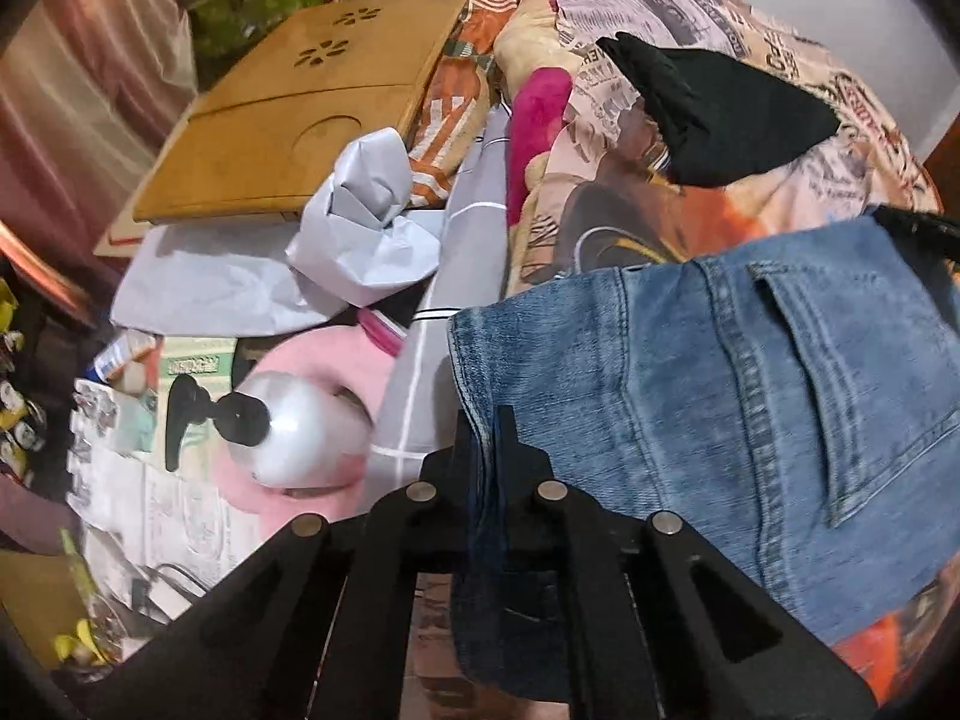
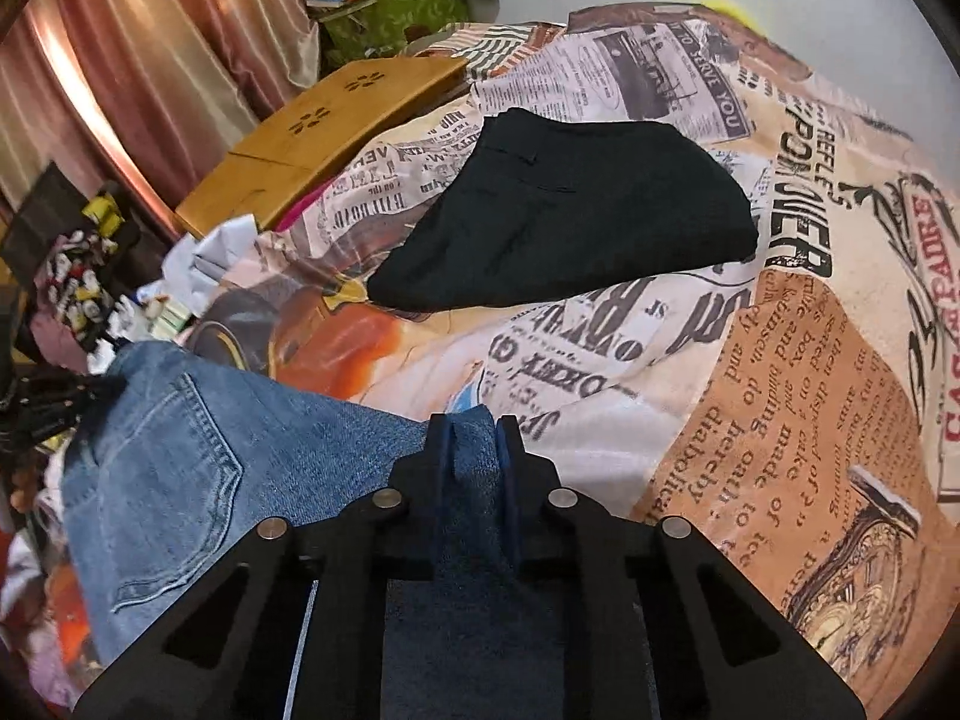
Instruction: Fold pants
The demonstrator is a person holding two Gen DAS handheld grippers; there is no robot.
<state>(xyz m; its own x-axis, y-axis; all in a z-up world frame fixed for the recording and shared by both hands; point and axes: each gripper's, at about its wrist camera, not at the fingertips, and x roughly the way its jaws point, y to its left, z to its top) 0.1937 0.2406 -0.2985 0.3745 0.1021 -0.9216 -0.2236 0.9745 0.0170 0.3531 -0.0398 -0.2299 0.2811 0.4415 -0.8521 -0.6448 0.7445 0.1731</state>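
In the left wrist view, the left gripper [image 1: 486, 420], at lower centre, is pinching the edge of the blue jeans [image 1: 750, 396], which are filling the lower right of the frame above the newspaper-print bedspread [image 1: 690, 90].

In the right wrist view, the right gripper [image 2: 474, 426] is clamping a bunched fold of the jeans [image 2: 198, 468] at lower centre; a folded black garment [image 2: 570, 210] is lying mid-frame. The jeans appear to be hanging between both grips, likely mid-fold; next they need lowering flat onto the bedspread [image 2: 810, 420].

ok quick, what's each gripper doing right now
Left gripper: shut on the blue denim jeans, pinching an edge.
Right gripper: shut on the same blue denim jeans, fabric bunched between its fingers.
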